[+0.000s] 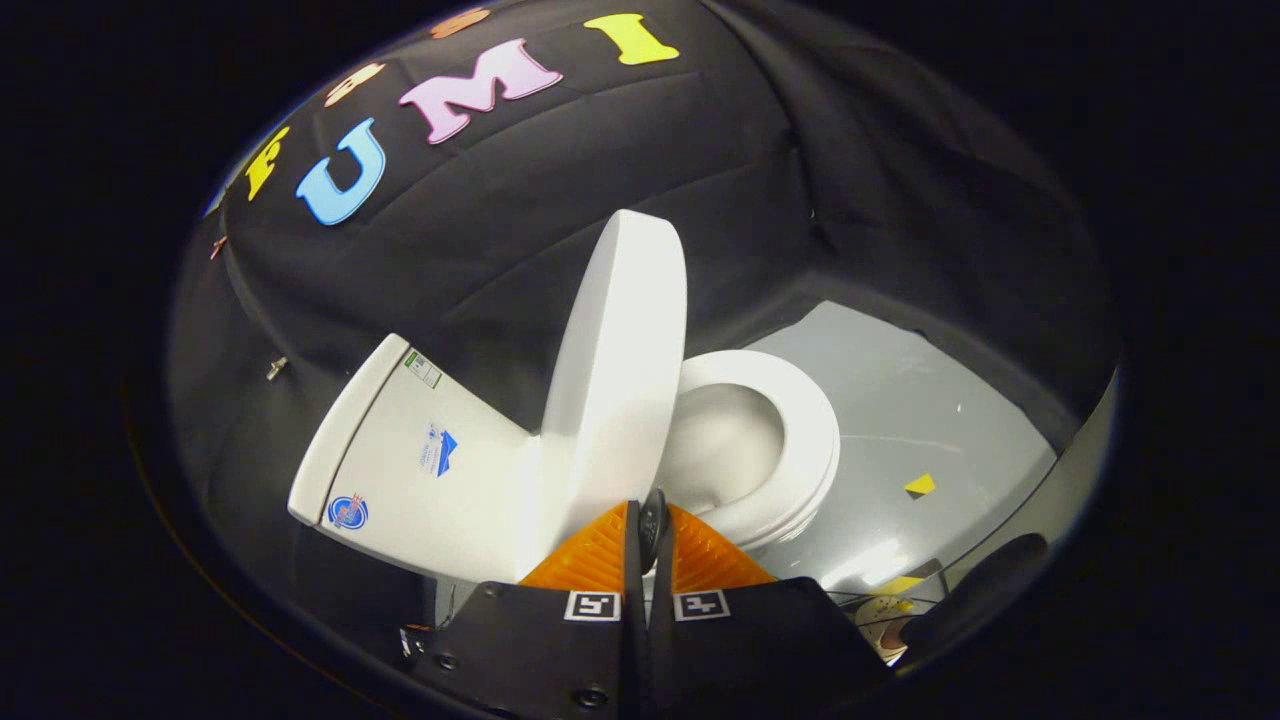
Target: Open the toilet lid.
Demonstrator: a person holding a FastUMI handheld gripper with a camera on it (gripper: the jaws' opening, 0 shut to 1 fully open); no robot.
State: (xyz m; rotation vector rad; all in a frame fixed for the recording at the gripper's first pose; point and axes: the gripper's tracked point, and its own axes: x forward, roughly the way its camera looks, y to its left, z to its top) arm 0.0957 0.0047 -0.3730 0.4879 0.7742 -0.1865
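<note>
The white toilet lid (615, 380) stands raised, close to upright, between the tank (420, 460) and the seat ring (810, 440). The bowl (720, 440) lies exposed inside the ring. My gripper (650, 525) is shut, its two fingers pressed together with nothing seen between them. The fingertips sit right at the lid's near edge, just in front of the seat. I cannot tell whether they touch the lid.
The toilet stands on a grey floor sheet (930, 400) with a small yellow mark (920, 485) beyond the seat. Black cloth walls close in behind the tank and around the floor. A dark rounded object (985, 580) lies near the floor's edge.
</note>
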